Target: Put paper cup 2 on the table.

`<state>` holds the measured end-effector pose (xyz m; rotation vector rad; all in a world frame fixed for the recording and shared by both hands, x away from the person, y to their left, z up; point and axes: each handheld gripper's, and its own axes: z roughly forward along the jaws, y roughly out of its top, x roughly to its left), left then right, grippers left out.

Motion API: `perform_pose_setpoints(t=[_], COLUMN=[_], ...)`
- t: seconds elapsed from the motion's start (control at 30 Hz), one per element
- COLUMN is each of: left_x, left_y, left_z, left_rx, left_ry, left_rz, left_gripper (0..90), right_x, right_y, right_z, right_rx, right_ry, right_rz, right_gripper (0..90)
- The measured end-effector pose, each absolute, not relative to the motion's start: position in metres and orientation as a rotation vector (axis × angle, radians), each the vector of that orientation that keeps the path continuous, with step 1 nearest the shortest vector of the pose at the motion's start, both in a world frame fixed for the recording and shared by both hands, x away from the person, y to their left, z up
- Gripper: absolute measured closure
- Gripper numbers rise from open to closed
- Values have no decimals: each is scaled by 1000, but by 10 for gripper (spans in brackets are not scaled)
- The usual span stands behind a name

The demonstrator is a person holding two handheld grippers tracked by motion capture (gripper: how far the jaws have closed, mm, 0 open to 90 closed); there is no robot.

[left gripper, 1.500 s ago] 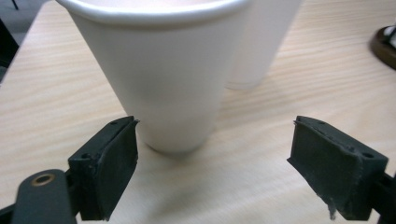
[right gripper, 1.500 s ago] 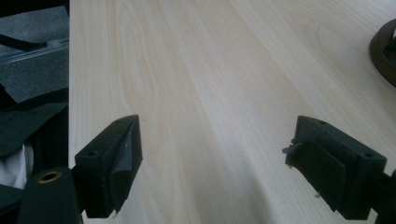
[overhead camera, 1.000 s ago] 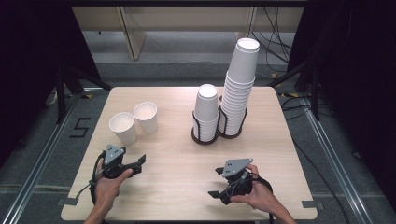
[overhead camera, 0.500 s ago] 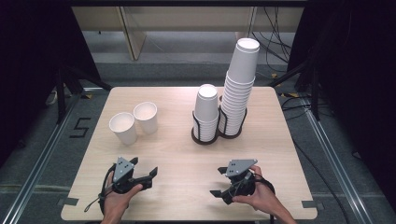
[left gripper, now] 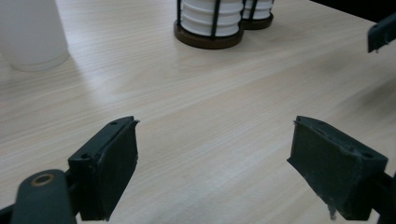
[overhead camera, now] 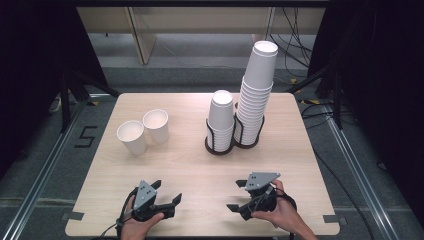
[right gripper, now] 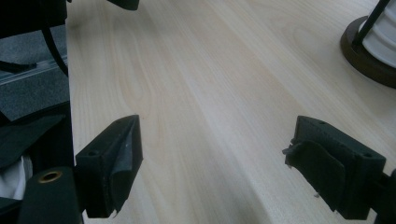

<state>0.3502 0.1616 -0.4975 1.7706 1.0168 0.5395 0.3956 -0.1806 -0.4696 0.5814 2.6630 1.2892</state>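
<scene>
Now both tongs, left (overhead camera: 167, 192) and right (overhead camera: 239, 196), rest low on the tabletop (overhead camera: 200, 165), jaws wide and empty; the 2 loose paper cups (overhead camera: 132, 137) stand well apart beyond the left.

A pale wooden table (overhead camera: 190, 170) stands on grey floor (overhead camera: 200, 75) marked with a black 5 (overhead camera: 85, 136), with cables (overhead camera: 296, 50) and wooden panels (overhead camera: 141, 37) behind.

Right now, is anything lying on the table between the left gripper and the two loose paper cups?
No. In the high view, only bare wooden table separates the left gripper from the two loose cups.
</scene>
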Motion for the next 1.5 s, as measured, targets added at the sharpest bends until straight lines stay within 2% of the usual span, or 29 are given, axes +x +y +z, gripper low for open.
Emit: perform_pose_setpoints(t=[0.43, 0.67, 0.9, 1.5], left_x=[324, 315, 315, 320], left_y=[136, 126, 119, 120], left_z=[-492, -489, -494, -495], left_rx=[1806, 1896, 1959, 1973], left_ry=[901, 733, 714, 706], left_rz=[565, 667, 604, 614], left_gripper=[148, 148, 148, 148], right_x=[385, 380, 379, 380], right_y=[-184, -182, -181, -180], right_z=[-474, -480, -482, -484], right_rx=[565, 539, 546, 551], right_ry=[2663, 2691, 2705, 2706], right_rz=[1303, 1277, 1262, 1251], right_gripper=[177, 174, 172, 169])
